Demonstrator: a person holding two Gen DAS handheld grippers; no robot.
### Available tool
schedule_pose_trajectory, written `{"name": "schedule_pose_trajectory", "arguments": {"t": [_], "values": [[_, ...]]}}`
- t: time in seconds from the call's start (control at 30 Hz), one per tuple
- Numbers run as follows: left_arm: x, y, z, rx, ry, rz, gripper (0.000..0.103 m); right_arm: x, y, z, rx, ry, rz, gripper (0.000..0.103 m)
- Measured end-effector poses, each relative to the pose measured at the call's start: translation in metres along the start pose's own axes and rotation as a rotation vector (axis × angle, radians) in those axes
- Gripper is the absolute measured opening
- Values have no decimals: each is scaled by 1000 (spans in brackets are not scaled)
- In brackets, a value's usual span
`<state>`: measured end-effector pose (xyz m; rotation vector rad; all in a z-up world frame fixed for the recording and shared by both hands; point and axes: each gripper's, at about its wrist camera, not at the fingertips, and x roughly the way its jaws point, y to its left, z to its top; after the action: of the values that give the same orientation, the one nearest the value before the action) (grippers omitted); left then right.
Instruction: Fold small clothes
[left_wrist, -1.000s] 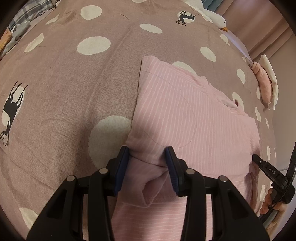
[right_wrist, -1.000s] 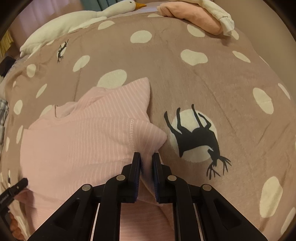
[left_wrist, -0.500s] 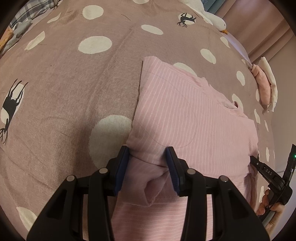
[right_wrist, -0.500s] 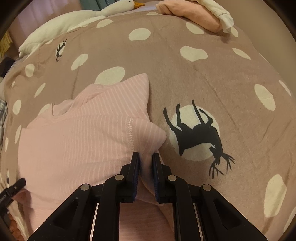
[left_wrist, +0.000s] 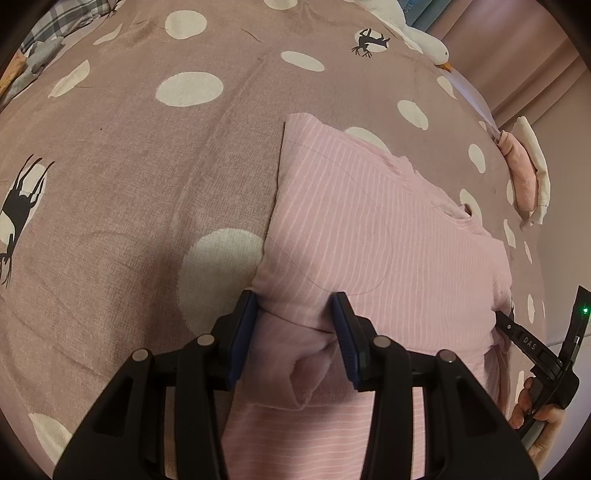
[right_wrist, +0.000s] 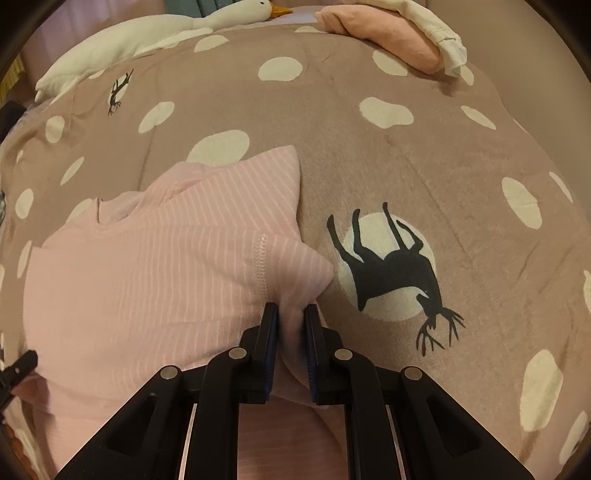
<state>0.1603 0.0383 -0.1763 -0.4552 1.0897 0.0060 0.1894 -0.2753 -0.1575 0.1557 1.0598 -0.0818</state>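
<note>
**Both grippers on the pink garment, one at each near corner**

My left gripper (left_wrist: 293, 314) has its jaws partly spread, with a thick bunch of the pink striped garment (left_wrist: 369, 236) filling the gap; the blue pads (left_wrist: 242, 332) press against the folded cloth on both sides, so I am pinching a bulky fold. My right gripper (right_wrist: 291, 317) has its jaws almost pressed together, pinching a thin gather of the same garment (right_wrist: 147, 273) by its stitched seam.

The garment lies on the brown bedspread (left_wrist: 147, 166), which is printed with cream dots and black deer, and it sits folded over itself, its far corner pointing away from me.

The left view alone shows the garment's straight left edge beside a large cream dot (left_wrist: 218, 273), a plaid cloth (left_wrist: 66, 18) at the far left rim, and, at the right rim, my right hand (left_wrist: 539, 410) wrapped round the other tool's handle. The right view alone shows the big deer print (right_wrist: 395, 273) just beside the pinched corner and the seam stitching up close. Both views catch the white goose toy (right_wrist: 155, 29) and the folded peach and cream clothes (right_wrist: 391, 33) at the far end of the bed, well apart from the garment.
</note>
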Motion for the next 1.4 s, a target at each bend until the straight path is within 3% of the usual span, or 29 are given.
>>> {"name": "schedule_pose_trajectory", "arguments": {"t": [1.4], "values": [[1, -3, -1, -5, -15, 0, 43, 0, 2, -2, -5, -23, -19, 11]]}}
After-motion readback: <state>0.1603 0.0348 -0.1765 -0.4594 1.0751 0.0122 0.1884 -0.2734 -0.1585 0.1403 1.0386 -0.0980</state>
